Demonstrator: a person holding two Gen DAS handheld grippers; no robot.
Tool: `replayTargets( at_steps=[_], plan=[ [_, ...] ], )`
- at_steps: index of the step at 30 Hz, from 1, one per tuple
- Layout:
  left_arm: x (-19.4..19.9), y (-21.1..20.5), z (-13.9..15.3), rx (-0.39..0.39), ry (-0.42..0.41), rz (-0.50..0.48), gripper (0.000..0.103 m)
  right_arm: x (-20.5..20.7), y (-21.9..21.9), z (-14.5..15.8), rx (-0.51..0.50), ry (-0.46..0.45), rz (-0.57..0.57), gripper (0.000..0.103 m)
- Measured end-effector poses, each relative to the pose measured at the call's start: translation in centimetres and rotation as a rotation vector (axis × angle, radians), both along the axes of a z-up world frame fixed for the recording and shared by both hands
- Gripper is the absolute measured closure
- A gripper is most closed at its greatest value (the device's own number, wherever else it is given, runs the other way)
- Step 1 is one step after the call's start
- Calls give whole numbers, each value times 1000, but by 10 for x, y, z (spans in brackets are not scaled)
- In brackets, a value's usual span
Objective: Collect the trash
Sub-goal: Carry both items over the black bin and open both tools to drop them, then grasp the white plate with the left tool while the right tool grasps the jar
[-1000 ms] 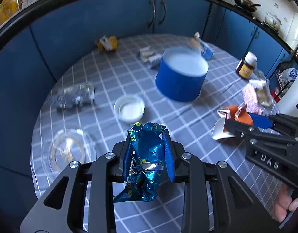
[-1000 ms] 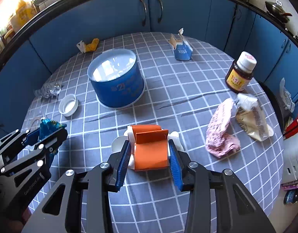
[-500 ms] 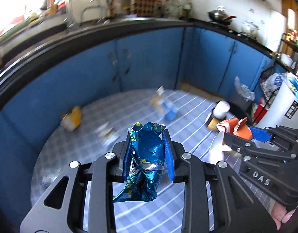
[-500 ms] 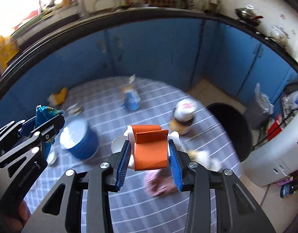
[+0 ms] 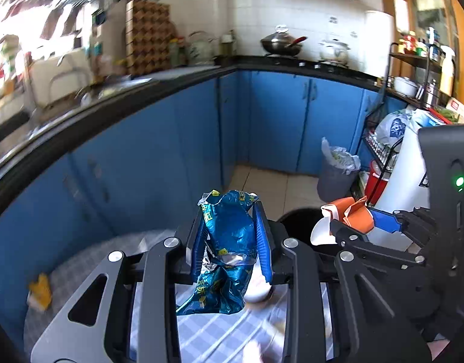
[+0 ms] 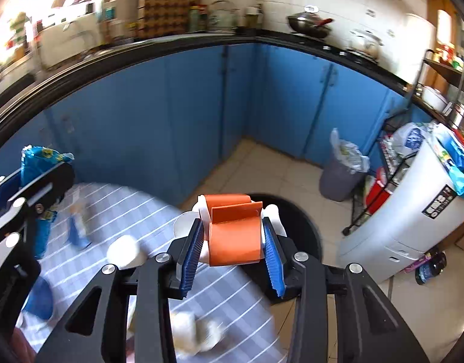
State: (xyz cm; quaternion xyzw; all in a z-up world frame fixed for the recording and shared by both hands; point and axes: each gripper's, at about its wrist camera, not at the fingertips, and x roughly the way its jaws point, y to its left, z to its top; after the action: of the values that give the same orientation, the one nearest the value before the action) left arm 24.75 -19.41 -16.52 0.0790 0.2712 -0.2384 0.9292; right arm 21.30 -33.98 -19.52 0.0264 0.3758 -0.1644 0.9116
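Clamping light, crushable blue foil wrapper [image 5: 228, 236] mid-body in left hand-held gripper [image 5: 230, 242], folded orange-and-white carton [image 6: 235, 236] in right hand-held gripper [image 6: 233, 248], above desk [image 6: 111, 211].

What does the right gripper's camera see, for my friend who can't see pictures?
The right gripper holds a crushed orange and white paper cup over a checked table's edge. Ahead are blue cabinets and a grey trash bin; at left, the left gripper holds a blue wrapper.

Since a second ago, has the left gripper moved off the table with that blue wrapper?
Yes. The left gripper, shut on the blue wrapper, has swung up from over the table toward the floor corner, where the grey trash bin by the blue cabinets now shows.
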Motion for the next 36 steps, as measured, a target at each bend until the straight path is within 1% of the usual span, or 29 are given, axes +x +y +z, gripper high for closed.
replayTargets(
  at_steps=[2, 4, 6, 8, 9, 12, 14, 16, 21, 22, 23, 25, 27, 29, 31, 33, 36],
  plan=[
    [10, -16, 3, 0, -13, -19, 73, 8, -18, -3, 12, -1, -33, 62],
    [19, -33, 6, 1, -26, -34, 73, 15, -32, -6, 31, -3, -65, 57],
    [25, -47, 9, -5, -30, -48, 73, 20, -48, -8, 43, -8, -106, 54],
    [28, -58, 12, -8, -35, -57, 73, 25, -58, -10, 54, 3, -133, 26],
    [28, -63, 13, -12, -35, -65, 73, 25, -65, -10, 45, -6, -152, 24],
    [27, -76, 14, -7, -35, -84, 73, 24, -74, -9, 28, -3, -178, 24],
    [27, -85, 10, -5, -17, -99, 73, 21, -78, -10, -6, 11, -207, 24],
    [29, -98, 7, -1, -3, -114, 72, 15, -79, -11, -18, 15, -224, 24],
    [27, -127, 3, 1, 1, -170, 71, 9, -88, -14, -2, 19, -237, 24],
    [27, -130, 3, 2, 1, -180, 63, 8, -89, -14, -3, 21, -238, 24],
    [26, -134, 4, 13, -8, -163, 42, 5, -93, -14, 17, 12, -254, 24],
    [31, -130, 6, 11, -14, -109, 7, -1, -103, -13, 65, 0, -285, 23],
    [33, -120, 8, -11, -28, -92, 5, -5, -105, -13, 85, -2, -297, 24],
    [34, -112, 8, -6, -13, -82, 5, -9, -101, -13, 91, 3, -289, 23],
    [32, -99, 8, 1, -21, -62, 5, -12, -92, -14, 96, 10, -267, 23],
    [28, -75, 5, 7, -14, -24, 5, -15, -75, -15, 100, 22, -218, 23],
    [25, -35, -6, 23, 24, 47, 5, -16, -44, -21, 108, 54, -131, 23]
  ],
)
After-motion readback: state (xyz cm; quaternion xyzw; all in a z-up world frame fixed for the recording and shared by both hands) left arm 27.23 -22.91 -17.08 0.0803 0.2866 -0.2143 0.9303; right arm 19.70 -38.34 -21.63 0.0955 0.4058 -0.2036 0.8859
